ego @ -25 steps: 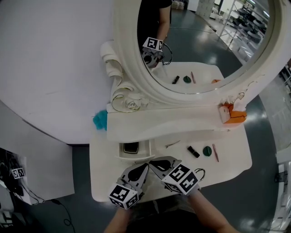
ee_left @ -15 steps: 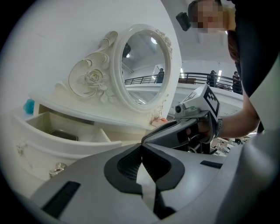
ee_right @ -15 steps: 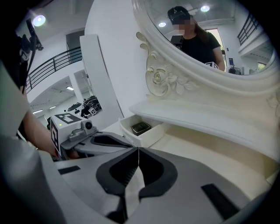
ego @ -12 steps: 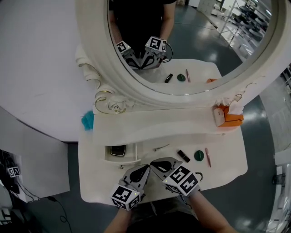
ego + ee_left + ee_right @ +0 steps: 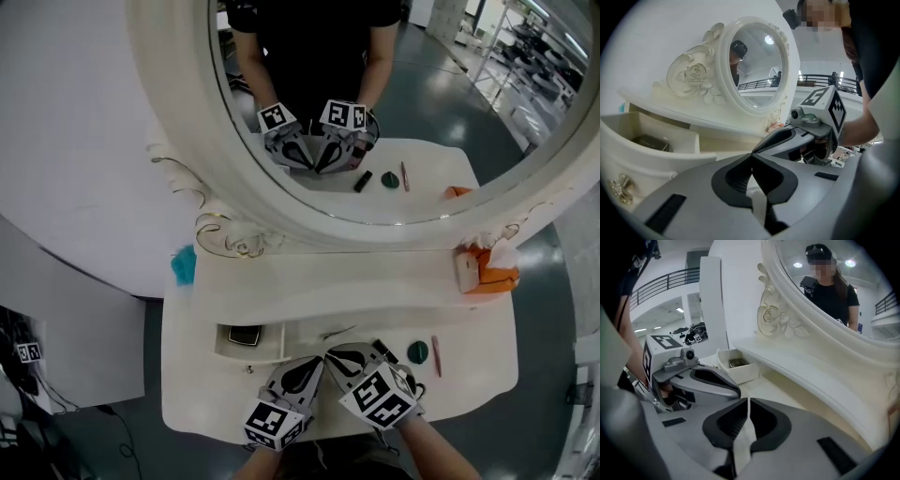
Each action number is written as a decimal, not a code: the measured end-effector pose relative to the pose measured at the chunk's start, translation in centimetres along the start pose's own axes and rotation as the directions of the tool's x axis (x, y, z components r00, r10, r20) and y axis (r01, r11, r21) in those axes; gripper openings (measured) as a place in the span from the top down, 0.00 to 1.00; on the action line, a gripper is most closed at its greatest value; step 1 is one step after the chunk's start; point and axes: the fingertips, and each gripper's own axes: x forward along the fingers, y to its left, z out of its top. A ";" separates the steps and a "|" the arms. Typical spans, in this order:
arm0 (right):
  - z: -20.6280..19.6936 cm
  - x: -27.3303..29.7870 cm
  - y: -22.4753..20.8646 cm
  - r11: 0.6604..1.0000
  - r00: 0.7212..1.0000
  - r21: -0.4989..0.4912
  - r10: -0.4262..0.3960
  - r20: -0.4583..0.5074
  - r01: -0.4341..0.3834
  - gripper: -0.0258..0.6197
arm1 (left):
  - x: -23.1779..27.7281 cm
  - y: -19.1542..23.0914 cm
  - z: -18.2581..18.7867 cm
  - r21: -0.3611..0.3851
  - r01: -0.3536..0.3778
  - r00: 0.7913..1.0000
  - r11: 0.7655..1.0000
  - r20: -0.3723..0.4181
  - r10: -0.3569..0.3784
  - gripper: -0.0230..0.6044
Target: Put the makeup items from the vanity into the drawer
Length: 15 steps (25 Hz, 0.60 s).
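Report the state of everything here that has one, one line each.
drawer: open, a dark case inside.
left gripper: shut, empty.
right gripper: shut, empty.
black tube: lying on the vanity top, not yet in the drawer.
green round item: on the vanity top, not yet in the drawer.
pink pencil: lying flat on the vanity top.

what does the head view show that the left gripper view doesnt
Only the head view: the black tube, green round item and pink pencil lying on the vanity top. Only the left gripper view: the left gripper seen along its own jaws, shut with nothing between them. Both: the open drawer holding a dark compact, the mirror, and the right gripper.
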 end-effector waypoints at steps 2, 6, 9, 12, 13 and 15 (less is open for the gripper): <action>-0.1 0.2 -0.4 0.999 1.000 -0.040 -0.012 -0.015 0.011 0.92 | 0.3 0.1 0.1 0.005 -0.020 1.000 1.000 0.006 0.020 0.94; -0.9 0.7 -1.4 0.996 0.999 -0.085 -0.021 -0.049 0.017 0.92 | 0.8 0.1 -0.1 0.029 -0.060 0.998 0.998 0.000 0.060 0.94; -1.4 1.3 -2.2 0.993 0.996 -0.115 -0.025 -0.084 0.015 0.92 | 0.8 0.4 -0.5 0.051 -0.093 0.995 0.994 -0.021 0.094 0.94; -1.9 2.0 -2.8 0.986 0.991 -0.169 -0.033 -0.132 0.011 0.92 | 0.8 0.6 -0.5 0.057 -0.116 0.993 0.992 -0.024 0.118 0.94; -2.0 2.2 -2.9 0.982 0.989 -0.186 -0.035 -0.145 0.008 0.91 | 0.8 0.7 -0.4 0.053 -0.119 0.992 0.991 -0.021 0.121 0.94; -2.3 2.7 -3.0 0.977 0.986 -0.214 -0.032 -0.166 -0.004 0.85 | 0.8 0.8 -0.4 0.045 -0.126 0.992 0.991 -0.017 0.127 0.94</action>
